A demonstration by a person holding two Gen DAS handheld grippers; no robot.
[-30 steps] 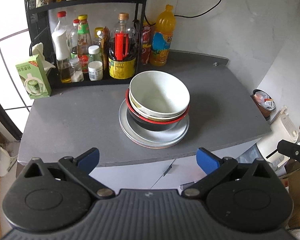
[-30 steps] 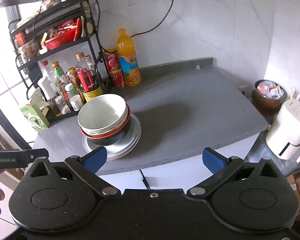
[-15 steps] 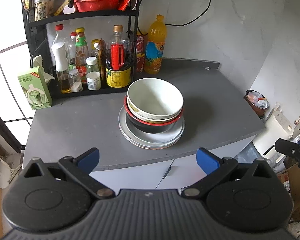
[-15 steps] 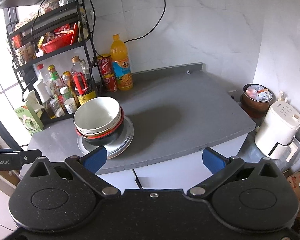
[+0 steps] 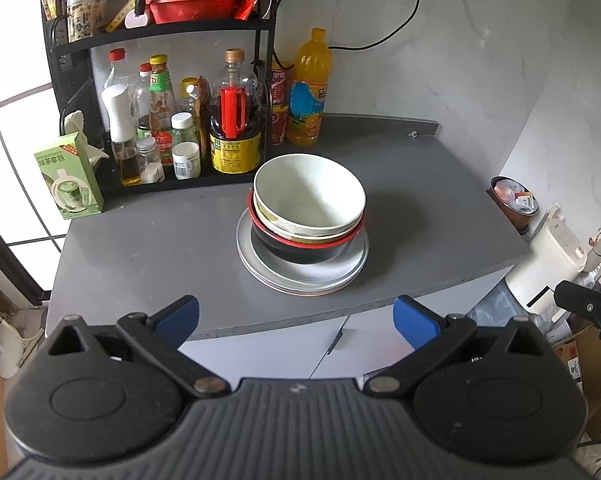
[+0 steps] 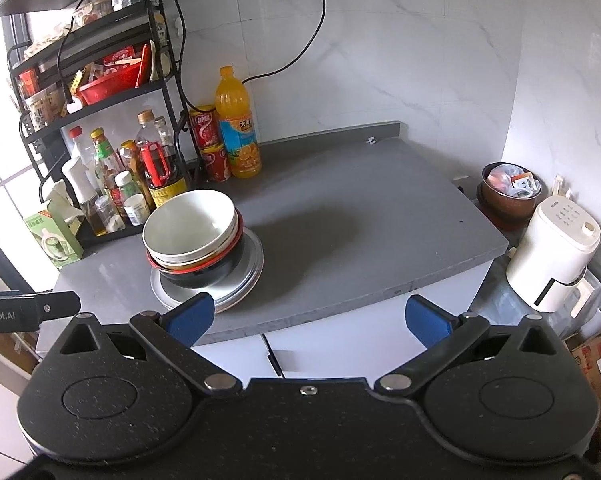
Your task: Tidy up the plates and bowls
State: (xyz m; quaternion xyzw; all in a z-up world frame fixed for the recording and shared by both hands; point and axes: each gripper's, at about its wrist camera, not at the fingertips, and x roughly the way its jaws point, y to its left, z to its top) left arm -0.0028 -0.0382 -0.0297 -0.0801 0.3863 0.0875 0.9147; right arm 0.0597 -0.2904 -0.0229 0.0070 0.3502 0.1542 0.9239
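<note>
A stack stands on the grey counter (image 5: 148, 248): a white bowl (image 5: 309, 192) on top, nested in a cream bowl and a black bowl with a red rim (image 5: 300, 250), all on grey plates (image 5: 340, 276). The same stack shows in the right wrist view, with the white bowl (image 6: 188, 226) over the plates (image 6: 248, 276). My left gripper (image 5: 296, 316) is open and empty, held off the counter's front edge. My right gripper (image 6: 308, 318) is open and empty, also in front of the counter, right of the stack.
A black rack (image 5: 160, 36) with sauce bottles stands at the back left. An orange juice bottle (image 5: 310, 88) and red cans (image 6: 210, 144) stand beside it. A green carton (image 5: 68, 176) sits at the left. A white appliance (image 6: 552, 252) and a brown bin (image 6: 508, 194) are to the right, below the counter.
Both grippers have pulled back and risen away from the counter, so the stack looks smaller and more of the wall shows. The stack has not moved.
</note>
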